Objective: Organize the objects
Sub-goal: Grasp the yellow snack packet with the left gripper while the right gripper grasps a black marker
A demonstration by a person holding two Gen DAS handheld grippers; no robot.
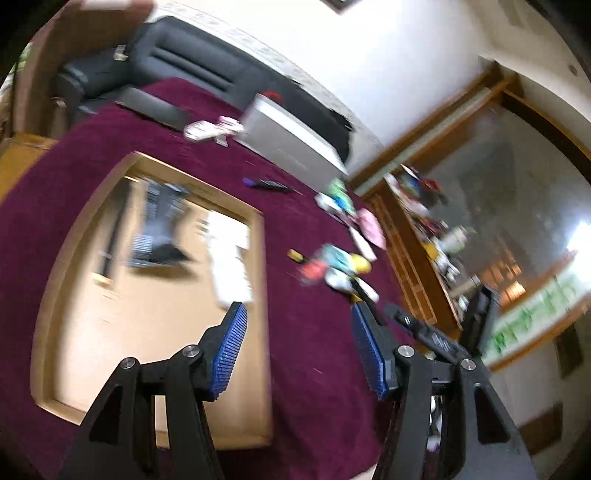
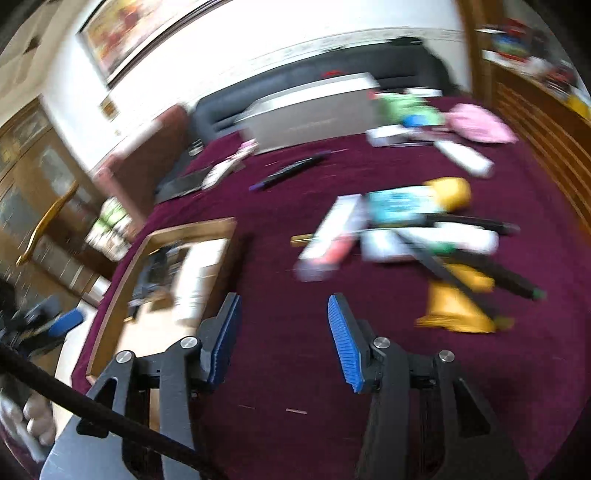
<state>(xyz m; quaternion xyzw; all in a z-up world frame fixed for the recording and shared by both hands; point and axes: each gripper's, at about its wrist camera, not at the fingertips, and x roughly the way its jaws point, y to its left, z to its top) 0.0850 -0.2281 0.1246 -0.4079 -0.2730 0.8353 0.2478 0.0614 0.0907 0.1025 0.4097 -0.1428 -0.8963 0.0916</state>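
both claws [image 1: 297, 345] [image 2: 284, 339] half open and empty; risks knocking the loose pile [image 2: 406, 229] off the cloth [image 2: 295, 369] if swung in fast.

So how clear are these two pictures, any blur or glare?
Left wrist view: the clutter and tray are smeared by motion, with bright window glare at right; the left tool stays sharp. Right wrist view: heavier smear across the clutter, only the right tool crisp.

A dark sofa [image 1: 192, 66] and framed painting [image 2: 125, 33] behind.
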